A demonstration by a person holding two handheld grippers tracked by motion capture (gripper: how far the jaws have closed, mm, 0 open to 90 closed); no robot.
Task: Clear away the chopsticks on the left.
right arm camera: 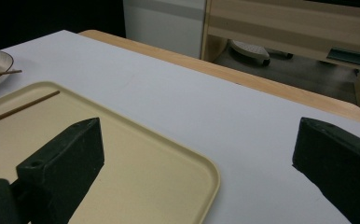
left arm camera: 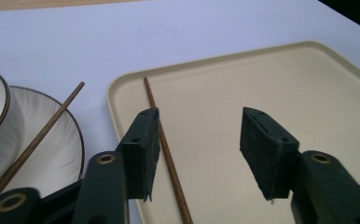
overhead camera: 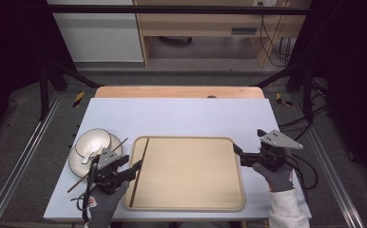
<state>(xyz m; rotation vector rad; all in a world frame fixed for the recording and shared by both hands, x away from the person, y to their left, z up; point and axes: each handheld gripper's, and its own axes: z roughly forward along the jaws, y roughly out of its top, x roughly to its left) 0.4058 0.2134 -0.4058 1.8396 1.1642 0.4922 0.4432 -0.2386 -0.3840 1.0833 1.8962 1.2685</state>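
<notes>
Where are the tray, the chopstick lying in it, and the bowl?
tray (overhead camera: pixel 196 175), high view, bare middle of its floor.
chopstick in the tray (left arm camera: pixel 154 105), left gripper view, upper part of its shaft.
bowl (overhead camera: pixel 93 141), high view, inside of the bowl.

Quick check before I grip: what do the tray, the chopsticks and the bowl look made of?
Tray: likely plastic, matte beige, moulded rounded rim.
Chopsticks, one in the tray and one across the plate: apparently dark wood, thin, faintly grained.
Bowl: probably glazed ceramic, glossy white with dark rim.

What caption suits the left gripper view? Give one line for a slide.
Open tongs hover over a beige plastic tray holding one brown wooden chopstick; its twin rests on a white plate.
</notes>
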